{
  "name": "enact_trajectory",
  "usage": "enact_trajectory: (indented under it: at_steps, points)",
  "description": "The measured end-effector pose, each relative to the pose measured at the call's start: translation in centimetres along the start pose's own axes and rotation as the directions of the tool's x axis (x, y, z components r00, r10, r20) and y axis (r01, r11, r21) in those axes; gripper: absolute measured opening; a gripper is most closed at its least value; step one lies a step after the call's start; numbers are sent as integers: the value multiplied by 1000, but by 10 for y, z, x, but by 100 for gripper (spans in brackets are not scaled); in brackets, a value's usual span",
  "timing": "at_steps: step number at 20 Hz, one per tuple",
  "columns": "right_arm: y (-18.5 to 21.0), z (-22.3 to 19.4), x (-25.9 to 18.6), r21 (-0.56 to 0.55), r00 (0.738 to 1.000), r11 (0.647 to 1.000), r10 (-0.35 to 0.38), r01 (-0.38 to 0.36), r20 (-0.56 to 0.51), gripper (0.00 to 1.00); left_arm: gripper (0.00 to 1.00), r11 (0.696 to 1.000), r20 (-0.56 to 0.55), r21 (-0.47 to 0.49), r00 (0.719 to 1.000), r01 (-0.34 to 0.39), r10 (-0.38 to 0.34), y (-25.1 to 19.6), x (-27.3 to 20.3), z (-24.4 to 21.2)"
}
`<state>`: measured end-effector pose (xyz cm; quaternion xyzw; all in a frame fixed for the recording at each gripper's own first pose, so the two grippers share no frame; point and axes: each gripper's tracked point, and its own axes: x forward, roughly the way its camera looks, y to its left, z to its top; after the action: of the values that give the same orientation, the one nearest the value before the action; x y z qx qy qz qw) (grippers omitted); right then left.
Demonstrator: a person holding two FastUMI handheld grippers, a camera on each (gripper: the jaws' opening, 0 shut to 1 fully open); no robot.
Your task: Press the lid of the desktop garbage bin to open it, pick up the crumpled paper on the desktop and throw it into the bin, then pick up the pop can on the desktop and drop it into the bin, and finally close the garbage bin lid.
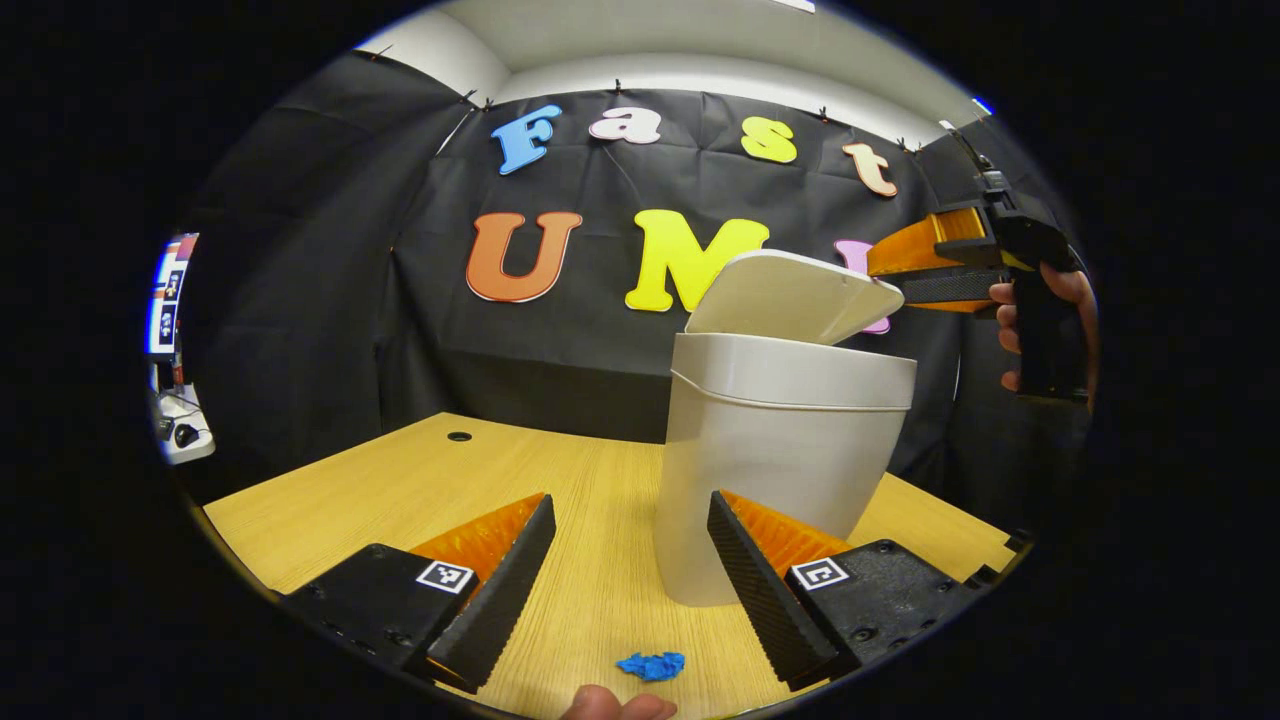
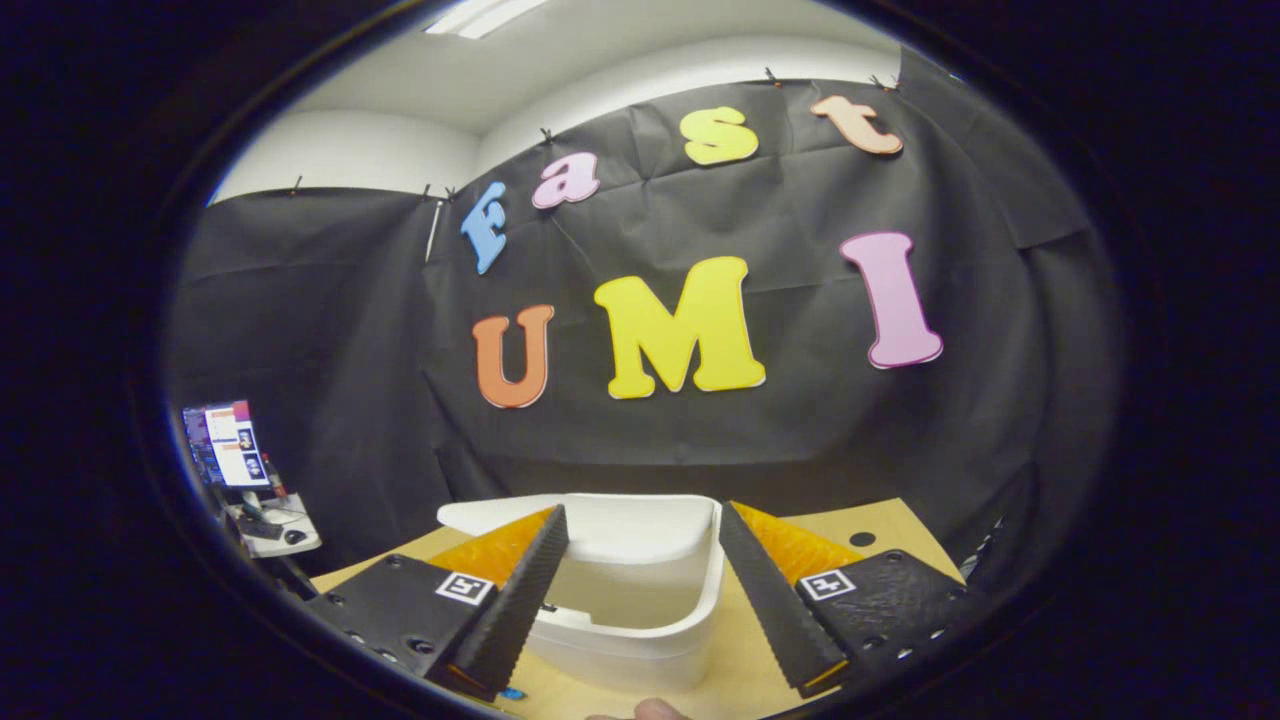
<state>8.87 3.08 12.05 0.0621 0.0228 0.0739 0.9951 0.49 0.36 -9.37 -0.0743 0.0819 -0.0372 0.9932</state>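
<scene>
The white garbage bin (image 1: 780, 450) stands on the wooden desk with its lid (image 1: 790, 295) tilted up. My left gripper (image 1: 630, 500) is open, low over the desk, just in front of the bin's base. A blue crumpled paper (image 1: 650, 665) lies on the desk below and between its fingers. The right gripper (image 1: 900, 275), held by a hand (image 1: 1010, 320), hovers at the raised lid's right edge. In the right gripper view, the right gripper (image 2: 642, 510) is open above the bin's open mouth (image 2: 640, 600), with nothing between its fingers.
The wooden desk (image 1: 400, 490) has a round cable hole (image 1: 459, 436) near its back edge. A monitor and a small side table (image 1: 170, 330) stand off to the left beyond the desk. A fingertip (image 1: 615, 705) shows at the bottom edge.
</scene>
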Motion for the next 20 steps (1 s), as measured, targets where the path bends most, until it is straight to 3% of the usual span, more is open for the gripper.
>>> enact_trajectory:
  at_steps: [5, 6, 7, 8, 10, 12, 14, 16, 20]
  points:
    - [-7, -9, -13, -39, 999, 999, -12, 14, 40, 96, 96, 999, 4, 50, 1000, -12, 12, -2, -2, -1]
    - [-7, -13, -18, -42, 999, 999, -15, 17, 48, 92, 97, 999, 2, 50, 1000, -10, 10, -4, -2, -3]
    - [-7, -18, -22, -39, 998, 999, -12, 15, 59, 96, 97, 999, -2, 47, 1000, -8, 8, -6, -3, -6]
    - [-5, -26, -27, -35, 998, 999, -5, 7, 62, 93, 97, 999, -9, 44, 1000, -7, 7, -8, -3, -8]
    - [-7, -46, -37, -30, 999, 1000, -3, 4, 48, 99, 97, 999, -36, 39, 999, -11, 12, -11, -5, -16]
    - [-12, -58, -47, -30, 999, 1000, -8, 9, 51, 93, 97, 999, -42, 34, 999, -5, 6, -16, -9, -16]
    - [-19, -68, -56, -39, 997, 999, -18, 21, 73, 96, 97, 1000, -45, 30, 999, -8, 9, -16, -11, -18]
    - [-24, -83, -63, -54, 997, 998, -8, 13, 82, 92, 97, 999, -57, 29, 998, -17, 19, -14, -14, -25]
    - [-37, -113, -79, -24, 997, 1000, -1, 3, 75, 96, 97, 999, -112, 34, 994, -14, 18, -17, -20, -51]
